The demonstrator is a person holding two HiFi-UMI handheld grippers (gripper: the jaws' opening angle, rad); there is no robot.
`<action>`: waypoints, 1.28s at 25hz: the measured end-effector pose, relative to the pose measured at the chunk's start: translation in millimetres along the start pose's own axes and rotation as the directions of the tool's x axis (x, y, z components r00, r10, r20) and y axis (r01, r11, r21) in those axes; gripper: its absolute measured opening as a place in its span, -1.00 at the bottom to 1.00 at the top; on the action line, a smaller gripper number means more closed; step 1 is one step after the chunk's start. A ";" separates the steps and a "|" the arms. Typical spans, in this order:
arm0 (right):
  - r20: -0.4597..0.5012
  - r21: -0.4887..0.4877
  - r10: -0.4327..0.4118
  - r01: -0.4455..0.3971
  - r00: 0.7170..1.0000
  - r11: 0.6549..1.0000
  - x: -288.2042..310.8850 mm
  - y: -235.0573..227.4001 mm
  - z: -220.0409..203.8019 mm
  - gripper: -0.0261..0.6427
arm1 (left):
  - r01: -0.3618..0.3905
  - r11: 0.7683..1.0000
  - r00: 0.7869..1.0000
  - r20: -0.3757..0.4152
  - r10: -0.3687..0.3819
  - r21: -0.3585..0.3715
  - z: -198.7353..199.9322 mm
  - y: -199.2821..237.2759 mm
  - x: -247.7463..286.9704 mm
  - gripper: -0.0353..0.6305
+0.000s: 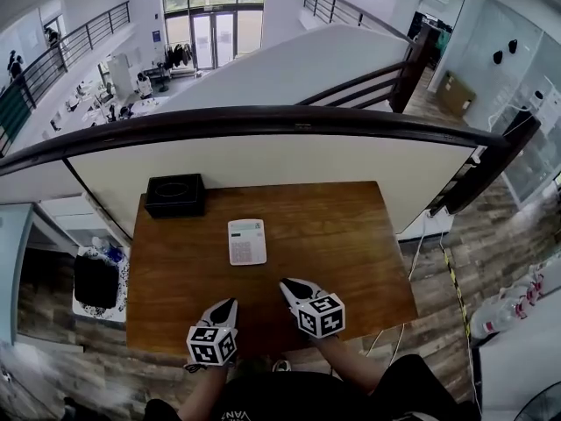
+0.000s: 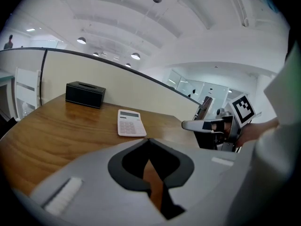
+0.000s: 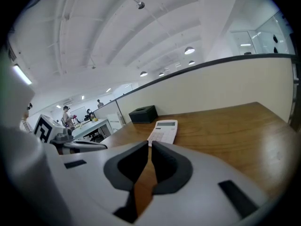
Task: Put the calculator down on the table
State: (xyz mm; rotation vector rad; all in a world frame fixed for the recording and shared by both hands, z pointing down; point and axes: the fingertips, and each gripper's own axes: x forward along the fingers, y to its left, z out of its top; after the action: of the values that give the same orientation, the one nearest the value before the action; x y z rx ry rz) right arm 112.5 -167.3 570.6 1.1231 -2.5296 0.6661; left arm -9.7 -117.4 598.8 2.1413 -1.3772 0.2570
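The white and pink calculator (image 1: 247, 241) lies flat on the brown wooden table (image 1: 351, 235), left of the middle, with nothing touching it. It also lies ahead of the jaws in the left gripper view (image 2: 130, 123) and in the right gripper view (image 3: 163, 131). My left gripper (image 1: 231, 303) hovers near the table's front edge, well short of the calculator, shut and empty (image 2: 148, 140). My right gripper (image 1: 286, 283) is beside it to the right, a little closer to the calculator. Its jaws stand together with nothing between them (image 3: 149, 144).
A black tissue box (image 1: 175, 195) sits at the table's far left corner. A cream low wall with a dark handrail (image 1: 263, 117) runs right behind the table. A black bin (image 1: 95, 281) stands on the floor off the left edge.
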 end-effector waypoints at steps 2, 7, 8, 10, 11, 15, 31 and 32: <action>0.007 0.000 -0.002 0.002 1.000 1.000 -10.8 1.7 -1.5 -0.82 | 0.009 1.000 1.000 -0.002 -0.009 0.005 -4.1 -8.9 -6.9 -0.86; 0.011 -0.017 -0.001 0.001 1.000 1.000 -32.3 5.8 -6.3 -0.83 | 0.019 1.000 1.000 -0.001 -0.019 0.018 -11.5 -23.7 -20.9 -0.86; 0.009 -0.022 0.001 -0.001 1.000 1.000 -35.7 6.5 -8.0 -0.83 | 0.021 1.000 1.000 -0.002 -0.021 0.020 -12.8 -26.1 -22.8 -0.86; 0.003 -0.032 0.005 -0.005 1.000 0.999 -41.9 8.8 -10.9 -0.83 | 0.022 0.999 1.000 -0.005 -0.022 0.026 -14.6 -29.9 -27.0 -0.86; 0.001 -0.035 0.007 -0.007 1.000 0.999 -45.0 10.2 -12.0 -0.84 | 0.022 0.999 1.000 -0.006 -0.022 0.029 -15.3 -31.5 -29.7 -0.86; -0.001 -0.040 0.004 -0.004 1.000 0.999 -56.3 11.8 -14.8 -0.85 | 0.019 0.999 1.000 -0.007 -0.019 0.036 -15.3 -37.0 -39.0 -0.86; 0.026 -0.037 -0.018 0.019 0.999 0.999 -78.3 8.7 -15.5 -0.88 | 0.014 0.999 0.999 0.029 -0.015 0.047 -11.8 -44.5 -57.0 -0.86; 0.025 -0.038 -0.018 0.019 1.000 0.999 -78.7 8.7 -15.8 -0.88 | 0.018 0.999 0.999 0.028 -0.019 0.049 -11.2 -46.2 -55.7 -0.86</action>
State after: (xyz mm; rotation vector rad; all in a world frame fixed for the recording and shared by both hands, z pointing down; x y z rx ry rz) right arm 158.5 -105.3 547.0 1.1466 -2.5387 0.5998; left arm 7.5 -54.2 566.2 2.2046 -1.3799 0.2559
